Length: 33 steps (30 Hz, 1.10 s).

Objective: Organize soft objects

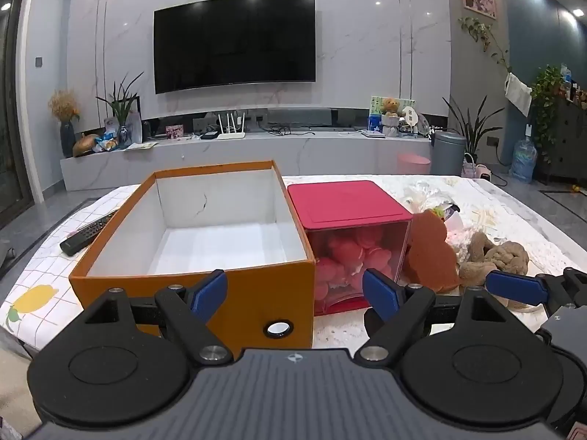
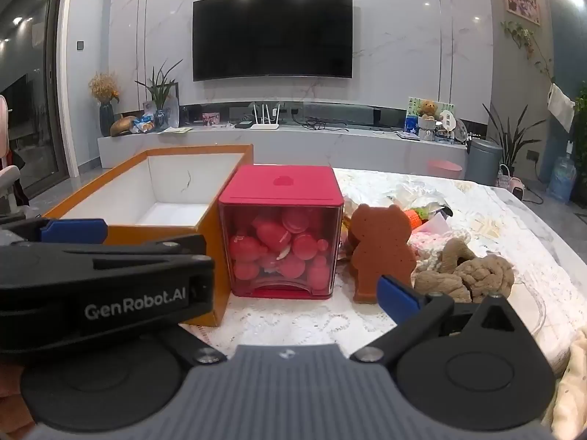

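An open orange box (image 1: 190,289) with a bare white inside stands on the table's left. Against its right side sits a red box (image 1: 348,201) with a clear front, full of pink balls (image 2: 282,253). Right of it a brown bear-shaped sponge (image 2: 381,253) stands upright, beside a tan knotted plush (image 2: 473,275). My left gripper (image 1: 295,293) is open in front of the orange box's near right corner, with nothing between its fingers. My right gripper (image 2: 301,293) is open before the red box and the sponge. Its left finger is hidden behind the left gripper's body (image 2: 110,286).
A black remote (image 1: 90,233) lies left of the orange box on a checked cloth. Crumpled clear bags and small items (image 2: 422,198) are piled behind the sponge. A cream cloth (image 2: 572,385) shows at the near right. A TV wall and low shelf stand beyond the table.
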### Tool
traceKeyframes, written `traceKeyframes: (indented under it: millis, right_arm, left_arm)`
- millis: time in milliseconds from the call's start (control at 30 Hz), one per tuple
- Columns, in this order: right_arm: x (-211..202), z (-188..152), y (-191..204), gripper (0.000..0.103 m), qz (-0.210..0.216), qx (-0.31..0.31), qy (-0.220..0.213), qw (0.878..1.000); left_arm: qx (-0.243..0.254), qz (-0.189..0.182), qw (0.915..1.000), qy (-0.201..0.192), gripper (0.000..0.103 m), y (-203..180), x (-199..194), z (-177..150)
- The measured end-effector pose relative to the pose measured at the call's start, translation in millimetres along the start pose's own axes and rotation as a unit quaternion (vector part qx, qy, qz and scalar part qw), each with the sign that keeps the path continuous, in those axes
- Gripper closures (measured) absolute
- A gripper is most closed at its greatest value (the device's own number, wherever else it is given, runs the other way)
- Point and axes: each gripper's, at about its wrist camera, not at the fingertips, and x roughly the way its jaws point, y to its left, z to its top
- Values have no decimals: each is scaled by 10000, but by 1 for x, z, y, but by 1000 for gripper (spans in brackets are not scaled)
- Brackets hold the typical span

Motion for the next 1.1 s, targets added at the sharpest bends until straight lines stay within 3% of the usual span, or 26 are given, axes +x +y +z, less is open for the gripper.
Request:
traceKeyframes:
  millis: [100,200,1100]
  right_arm:
    - [1,0,1,3,-36,-55,81,9999]
    - [3,1,2,3,-54,-95,94,9999]
    - [2,-3,1,3,-134,-117,85,9998]
  left_arm:
    - [-239,-93,9995,172,5,7,5,2]
    - [-200,-83,9998,20,5,11,3,2]
    - [-123,75,9998,162,5,0,3,-2]
